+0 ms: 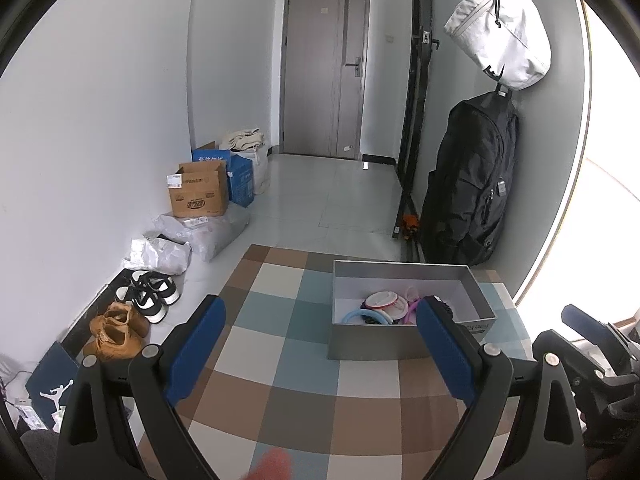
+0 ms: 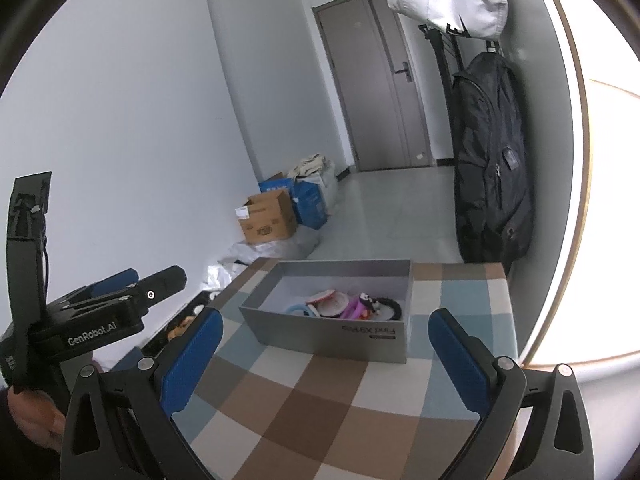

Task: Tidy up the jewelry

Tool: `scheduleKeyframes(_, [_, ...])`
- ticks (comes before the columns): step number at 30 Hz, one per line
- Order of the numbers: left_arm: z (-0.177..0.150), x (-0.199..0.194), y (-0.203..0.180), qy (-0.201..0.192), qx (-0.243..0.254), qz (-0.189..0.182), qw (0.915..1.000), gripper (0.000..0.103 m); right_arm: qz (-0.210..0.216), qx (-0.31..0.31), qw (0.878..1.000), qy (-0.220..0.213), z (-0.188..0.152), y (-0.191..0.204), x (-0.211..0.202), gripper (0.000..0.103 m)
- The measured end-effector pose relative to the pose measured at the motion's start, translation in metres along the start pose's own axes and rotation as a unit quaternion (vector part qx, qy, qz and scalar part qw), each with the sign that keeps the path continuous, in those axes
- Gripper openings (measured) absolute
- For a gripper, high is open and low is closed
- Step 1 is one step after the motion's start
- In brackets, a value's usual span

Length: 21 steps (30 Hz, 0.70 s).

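A grey open box (image 1: 372, 344) (image 2: 332, 338) stands on the checked tablecloth (image 1: 288, 360) (image 2: 312, 400), near the table's far right. Inside lies a heap of jewelry (image 1: 384, 308) (image 2: 348, 304): a light blue ring, a pink and white round piece, purple and black bits. My left gripper (image 1: 320, 320) hovers open just short of the box, its right blue pad overlapping the box's near corner in the view. My right gripper (image 2: 326, 332) is open too, with the box straight ahead between its fingers and nothing held. The left gripper's body (image 2: 100, 312) shows at the left of the right wrist view.
A black backpack (image 1: 472, 184) and a white bag (image 1: 500, 28) hang on the wall right behind the table. On the floor to the left lie shoes (image 1: 136, 312), plastic bags and cardboard boxes (image 1: 198, 194). A grey door (image 1: 324, 68) closes the hallway.
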<state>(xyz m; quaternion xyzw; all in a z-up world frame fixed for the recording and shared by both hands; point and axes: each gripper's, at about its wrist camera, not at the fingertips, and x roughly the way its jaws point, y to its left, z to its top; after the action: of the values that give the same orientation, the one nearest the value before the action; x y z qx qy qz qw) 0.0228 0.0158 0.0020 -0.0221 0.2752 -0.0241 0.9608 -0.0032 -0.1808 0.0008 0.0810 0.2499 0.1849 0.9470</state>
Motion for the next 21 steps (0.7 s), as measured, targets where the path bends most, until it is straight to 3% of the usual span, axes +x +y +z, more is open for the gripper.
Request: scheduleKeyframes(21, [-0.0035,0.0013,-0.0045,0.006,0.007,-0.001,1.0000,0.093,0.003,-0.010,1.000,0.001,-0.0003,0.0063,0.0024,0.103])
